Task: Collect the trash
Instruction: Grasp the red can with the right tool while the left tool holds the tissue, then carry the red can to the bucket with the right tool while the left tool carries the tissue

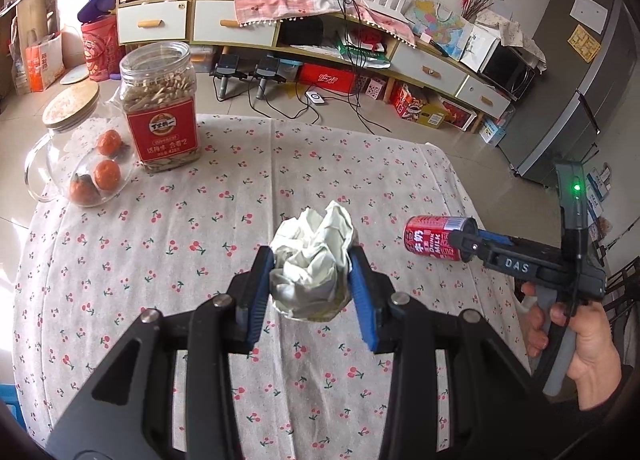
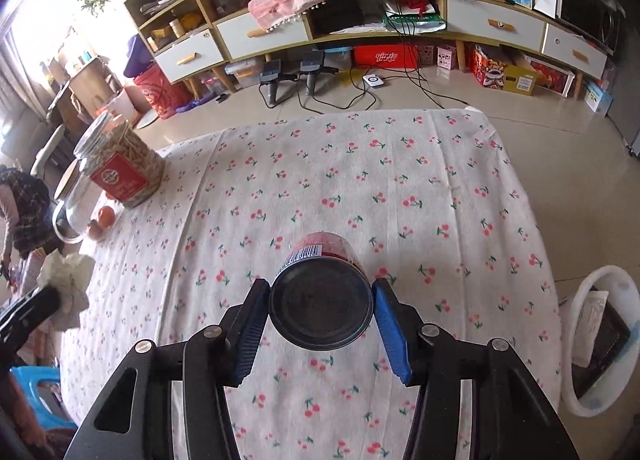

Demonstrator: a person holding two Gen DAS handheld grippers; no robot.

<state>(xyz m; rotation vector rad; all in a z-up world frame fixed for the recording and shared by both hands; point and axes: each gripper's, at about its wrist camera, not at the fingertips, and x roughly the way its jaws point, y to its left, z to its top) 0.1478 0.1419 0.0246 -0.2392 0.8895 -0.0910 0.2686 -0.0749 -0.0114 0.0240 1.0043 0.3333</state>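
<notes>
Above cherry-print tablecloth (image 1: 168, 260), left fingers (image 1: 256, 292) pinching crumpled white paper (image 1: 312, 260), right fingers (image 2: 384, 316) clamping red can (image 2: 322, 300)

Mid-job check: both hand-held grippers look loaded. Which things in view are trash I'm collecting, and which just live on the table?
Trash job:
- crumpled paper, in left hand-held gripper
- red can, in right hand-held gripper
- white bin beside table

Just lying about:
- seed jar
- glass pitcher with oranges

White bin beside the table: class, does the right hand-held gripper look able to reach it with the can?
Probably yes. The right hand-held gripper grips the red can, and the white bin stands open beside the table's right edge, with nothing between.
</notes>
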